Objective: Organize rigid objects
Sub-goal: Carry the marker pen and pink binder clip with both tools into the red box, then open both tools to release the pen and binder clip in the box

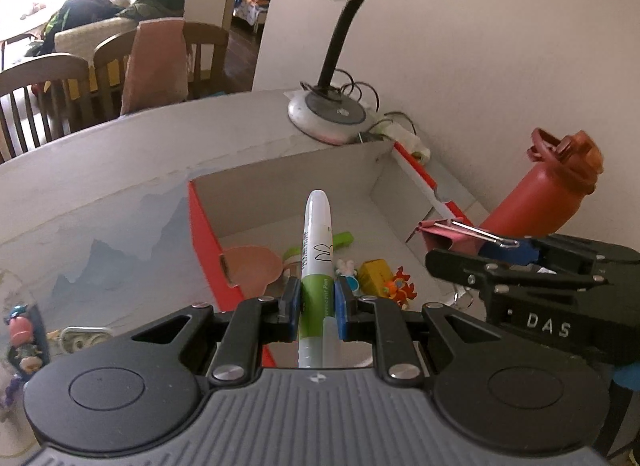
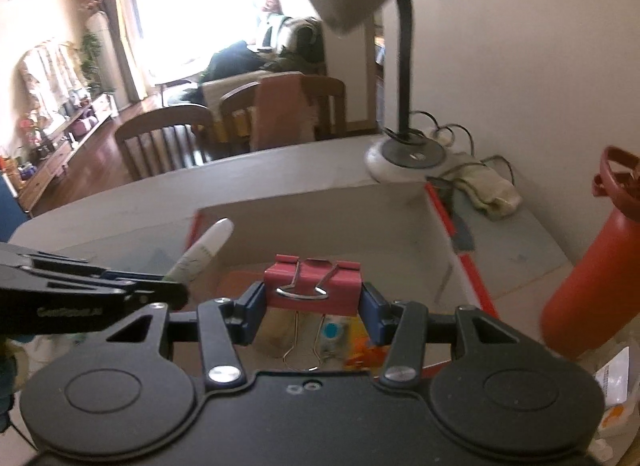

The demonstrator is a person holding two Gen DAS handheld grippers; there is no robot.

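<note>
The left tool [image 1: 318,308] pinches a green-and-white pen [image 1: 316,250]; the right tool [image 2: 314,308] pinches a pink clip [image 2: 316,284]. Both seem to hang over the red box [image 1: 204,225].

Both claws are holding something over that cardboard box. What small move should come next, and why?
Probably carry both a little further over the box and lower them before letting go. The left claw grips a green-and-white pen, the right claw a pink binder clip, and both hang above the box's near end, where small toys already lie.
</note>
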